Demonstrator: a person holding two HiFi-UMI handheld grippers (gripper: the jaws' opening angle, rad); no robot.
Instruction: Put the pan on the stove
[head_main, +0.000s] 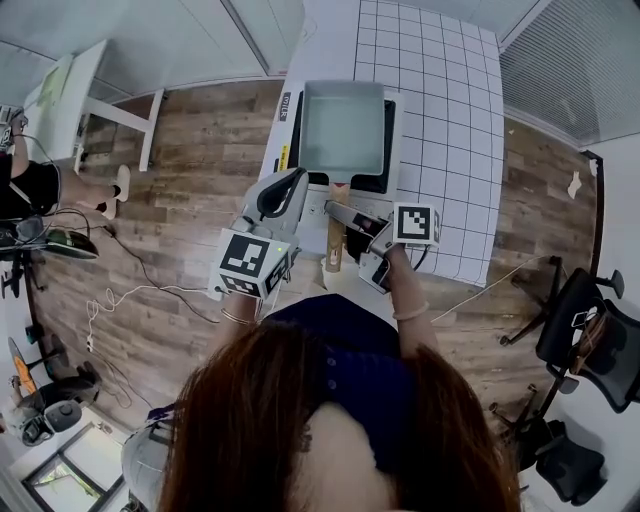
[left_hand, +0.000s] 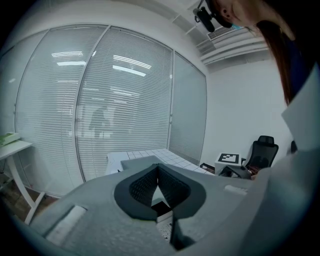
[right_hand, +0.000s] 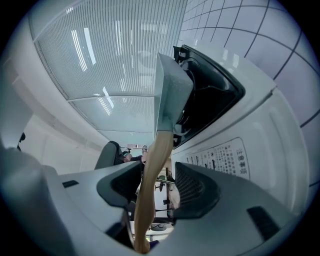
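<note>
A square grey pan (head_main: 342, 128) sits on the white stove (head_main: 289, 130) with a black glass top, on the gridded table. Its wooden handle (head_main: 333, 235) points back toward me. My right gripper (head_main: 345, 232) is open, with one jaw on each side of the handle. In the right gripper view the handle (right_hand: 152, 170) runs up between the pads to the pan (right_hand: 170, 95) on the stove (right_hand: 250, 140); it lies against the left pad, with a gap to the right pad (right_hand: 197, 190). My left gripper (head_main: 290, 185) hovers left of the handle, shut and holding nothing (left_hand: 158, 172).
The white gridded table (head_main: 440, 100) stretches away behind the stove. A black office chair (head_main: 590, 320) stands at the right, a white desk (head_main: 70, 90) at the far left, and cables (head_main: 120, 295) trail over the wooden floor. A seated person (head_main: 30, 180) is at the left edge.
</note>
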